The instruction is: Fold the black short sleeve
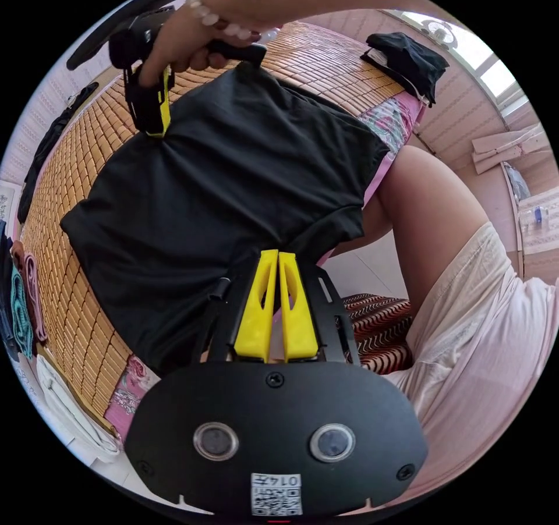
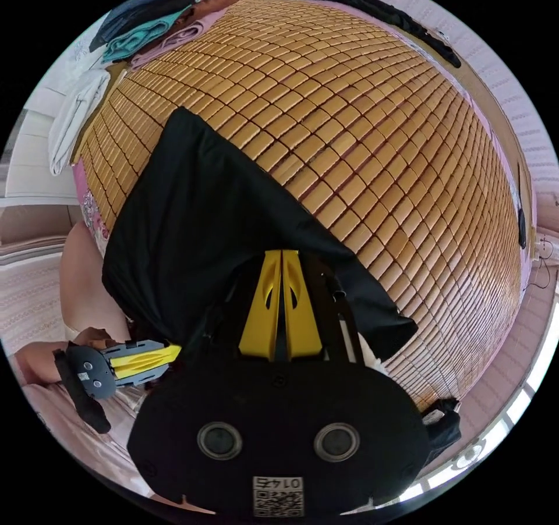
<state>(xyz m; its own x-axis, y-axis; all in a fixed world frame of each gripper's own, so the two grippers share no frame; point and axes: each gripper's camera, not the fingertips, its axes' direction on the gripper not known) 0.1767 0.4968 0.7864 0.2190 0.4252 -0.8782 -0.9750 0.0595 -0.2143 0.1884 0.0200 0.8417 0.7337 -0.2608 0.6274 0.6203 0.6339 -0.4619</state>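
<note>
Left gripper view
- Left gripper (image 1: 278, 255): yellow jaws pressed together at their tips, clamped on the near hem of the shirt.
- Shirt (image 1: 233, 187): black short sleeve, spread on the mat, reaching from the far side to the near edge of the bed, slightly bunched where each gripper holds it.
- Right gripper (image 1: 154, 120): at the far left of the shirt, held by a hand (image 1: 180, 42) with a bead bracelet; its yellow tips sit on the shirt's edge, but whether both jaws press the cloth I cannot tell here.
- Mat (image 1: 75, 164): woven bamboo squares, covering the bed under the shirt.
- Black garment (image 1: 407, 62): a heap at the far right of the mat, well apart from the shirt.
- Folded clothes (image 1: 23, 304): teal, pink and white pieces along the left edge of the mat.
- Person: a leg (image 1: 431, 210) and pale shorts (image 1: 483, 327) to the right of the bed.
- Rug (image 1: 378, 324): striped, on the floor near the leg.

Right gripper view
- Right gripper (image 2: 281, 257): jaws together, closed on the shirt's edge.
- Shirt (image 2: 204, 222): lies on the mat, running from the jaws to a far-left corner.
- Left gripper (image 2: 166, 353): near left, jaws closed at the shirt's near edge.
- Mat (image 2: 378, 141): bare on the far and right sides.
- Folded clothes (image 2: 145, 30): stacked at the far left edge.
</note>
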